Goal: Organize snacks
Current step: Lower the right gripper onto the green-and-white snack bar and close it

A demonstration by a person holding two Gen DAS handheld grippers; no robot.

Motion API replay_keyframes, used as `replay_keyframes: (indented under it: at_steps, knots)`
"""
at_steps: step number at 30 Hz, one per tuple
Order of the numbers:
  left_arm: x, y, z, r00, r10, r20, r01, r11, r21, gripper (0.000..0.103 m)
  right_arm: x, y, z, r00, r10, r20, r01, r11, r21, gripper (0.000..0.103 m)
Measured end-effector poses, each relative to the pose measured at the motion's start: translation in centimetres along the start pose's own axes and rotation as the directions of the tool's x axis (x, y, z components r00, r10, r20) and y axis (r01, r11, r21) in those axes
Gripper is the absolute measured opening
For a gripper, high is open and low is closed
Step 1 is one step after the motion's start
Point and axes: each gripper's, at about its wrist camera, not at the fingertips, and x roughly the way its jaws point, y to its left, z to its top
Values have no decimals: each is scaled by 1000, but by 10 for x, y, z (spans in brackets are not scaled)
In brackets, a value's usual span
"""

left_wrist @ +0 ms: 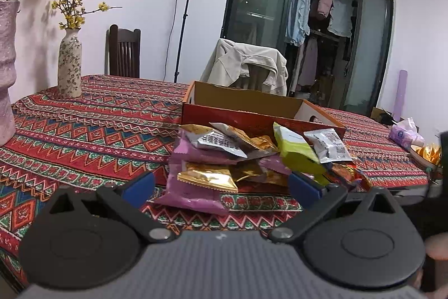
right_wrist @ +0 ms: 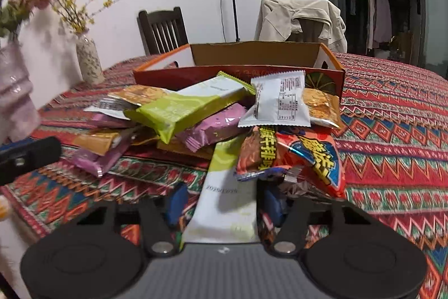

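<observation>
Right claw (right_wrist: 224, 203) is straddling a green-and-white flat snack wrapper (right_wrist: 224, 203) (blue fingers wide, not pinching); left claw (left_wrist: 221, 187) is hovering wide open near the snack pile (left_wrist: 252, 156).

A woven cloth (left_wrist: 92, 128) with a matt zigzag pattern covers the surface. The snack packets (left_wrist: 224, 159) are crinkly plastic film: a gold one (left_wrist: 207, 177) shines like foil, a green one (right_wrist: 182, 108) and a purple one (right_wrist: 212, 125) are glossy. The open box (right_wrist: 238, 74) is matt cardboard, printed red outside, plain brown inside. Both sets of tongs, left (left_wrist: 221, 188) and right (right_wrist: 224, 202), are matt black plastic with ribbed grey bodies, blue pads and small metal pivot pins. A speckled vase (left_wrist: 70, 63) looks like glazed ceramic.
</observation>
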Motion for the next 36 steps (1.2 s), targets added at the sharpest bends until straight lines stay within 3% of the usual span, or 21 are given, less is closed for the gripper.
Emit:
replay_keyframes:
  at_steps: [9, 19, 28, 36]
  knots:
    - [8, 8, 1, 1000, 7, -15, -7, 1000, -19, 103, 18, 4, 7, 998, -54, -22, 53, 997, -50, 40]
    - [16, 13, 1, 999, 1, -44, -3, 999, -36, 103, -14, -1, -1, 999, 23, 45, -22, 999, -28, 36]
    - [14, 11, 3, 998, 43, -47, -44, 999, -20, 103, -42, 11, 2, 988, 94, 126, -86, 994, -62, 36]
    - [17, 8, 6, 995, 77, -63, -77, 997, -3, 103, -42, 12, -4, 990, 83, 118, -74, 994, -78, 36]
